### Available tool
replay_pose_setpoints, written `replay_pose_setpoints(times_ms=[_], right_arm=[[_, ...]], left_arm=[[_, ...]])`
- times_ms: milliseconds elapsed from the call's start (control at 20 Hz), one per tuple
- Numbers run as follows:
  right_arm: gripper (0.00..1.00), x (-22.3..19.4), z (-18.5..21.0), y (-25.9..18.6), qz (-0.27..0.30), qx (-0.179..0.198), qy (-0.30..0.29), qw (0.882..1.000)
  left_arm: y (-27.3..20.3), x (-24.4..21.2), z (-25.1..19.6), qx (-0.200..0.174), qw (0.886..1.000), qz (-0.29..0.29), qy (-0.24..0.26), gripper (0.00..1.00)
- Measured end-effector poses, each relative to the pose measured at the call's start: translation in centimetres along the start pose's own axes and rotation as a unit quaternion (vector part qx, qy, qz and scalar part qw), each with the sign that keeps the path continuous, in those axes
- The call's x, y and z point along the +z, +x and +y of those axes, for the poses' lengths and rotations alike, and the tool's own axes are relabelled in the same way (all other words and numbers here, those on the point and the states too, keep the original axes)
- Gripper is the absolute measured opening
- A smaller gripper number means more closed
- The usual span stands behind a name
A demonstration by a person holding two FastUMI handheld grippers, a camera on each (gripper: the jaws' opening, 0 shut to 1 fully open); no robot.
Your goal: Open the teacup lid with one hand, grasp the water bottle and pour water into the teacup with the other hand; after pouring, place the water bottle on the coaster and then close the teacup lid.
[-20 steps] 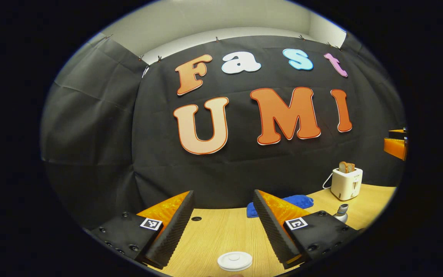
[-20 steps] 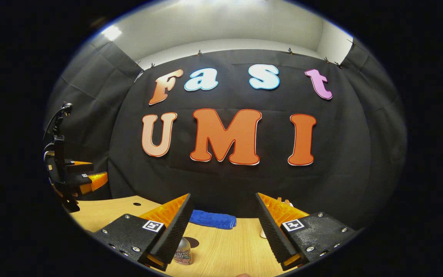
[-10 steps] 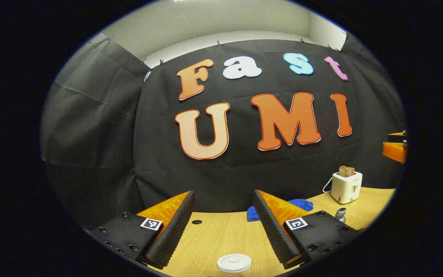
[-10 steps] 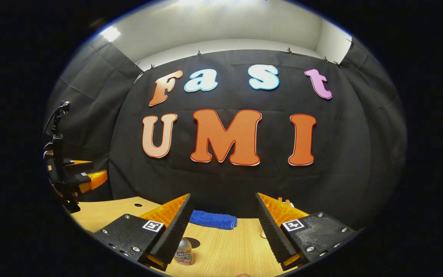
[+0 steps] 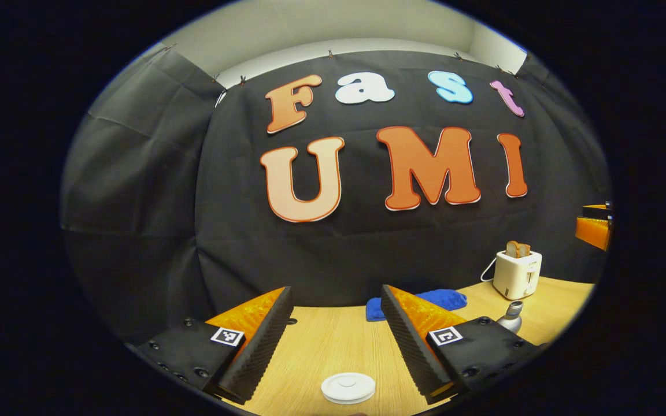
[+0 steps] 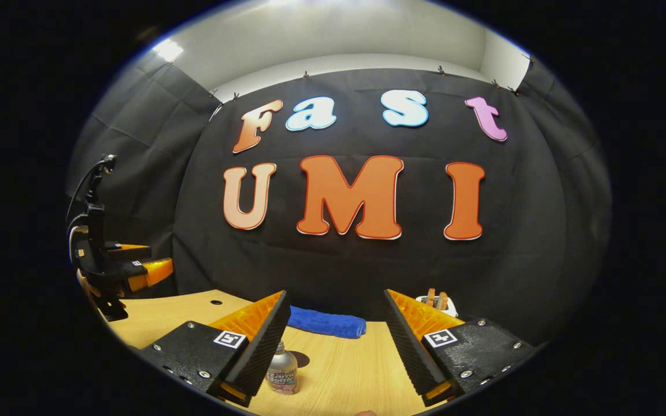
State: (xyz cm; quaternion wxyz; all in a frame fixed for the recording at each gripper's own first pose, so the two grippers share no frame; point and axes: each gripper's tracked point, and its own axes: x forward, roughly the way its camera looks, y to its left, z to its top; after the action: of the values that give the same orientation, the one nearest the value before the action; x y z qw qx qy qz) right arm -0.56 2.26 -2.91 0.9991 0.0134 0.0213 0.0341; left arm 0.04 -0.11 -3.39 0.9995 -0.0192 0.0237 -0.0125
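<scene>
Both hand-held grippers hover with their fingers apart above the wooden surface, holding nothing.

In the left gripper view the white teacup lid [image 5: 347, 387] lies near, low between the spread fingers of the left hand-held gripper [image 5: 335, 332], touching neither. The water bottle [image 6: 282, 374] stands upright in the right gripper view, just beside the left finger of the right hand-held gripper [image 6: 339, 335], whose fingers are also wide apart; in the left gripper view its silver top shows to the right. A dark round coaster [image 6: 300, 360] lies on the surface [image 6: 344, 375] just behind the bottle. Farther off a blue cloth [image 6: 326, 323] lies by the wall, and a white toaster [image 5: 517, 274] with bread in it stands far right.
</scene>
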Motion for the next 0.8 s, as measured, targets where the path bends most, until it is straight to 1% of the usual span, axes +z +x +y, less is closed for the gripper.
replay_pose_setpoints(times_ms=[200, 400, 600, 800], right_arm=[[0.96, -3.1, 1.9, 0.2, 0.027, 0.026, 0.004, 0.999], [0.96, -5.1, 3.9, 0.2, 0.036, 0.050, 0.003, 0.998], [0.96, -8.3, 5.0, 0.3, 0.062, 0.060, -0.006, 0.996], [0.97, -12.0, 6.0, 0.6, 0.097, 0.070, -0.007, 0.993]], left_arm=[[0.5, -3.8, 0.1, -0.005, 0.999, 0.034, 0.006, 1.00], [0.8, -6.8, 0.5, -0.005, 0.998, 0.058, 0.007, 1.00], [1.0, -9.3, 0.7, -0.007, 0.997, 0.070, 0.014, 1.00], [1.3, -12.7, 0.2, -0.017, 0.995, 0.099, 0.011, 1.00]])
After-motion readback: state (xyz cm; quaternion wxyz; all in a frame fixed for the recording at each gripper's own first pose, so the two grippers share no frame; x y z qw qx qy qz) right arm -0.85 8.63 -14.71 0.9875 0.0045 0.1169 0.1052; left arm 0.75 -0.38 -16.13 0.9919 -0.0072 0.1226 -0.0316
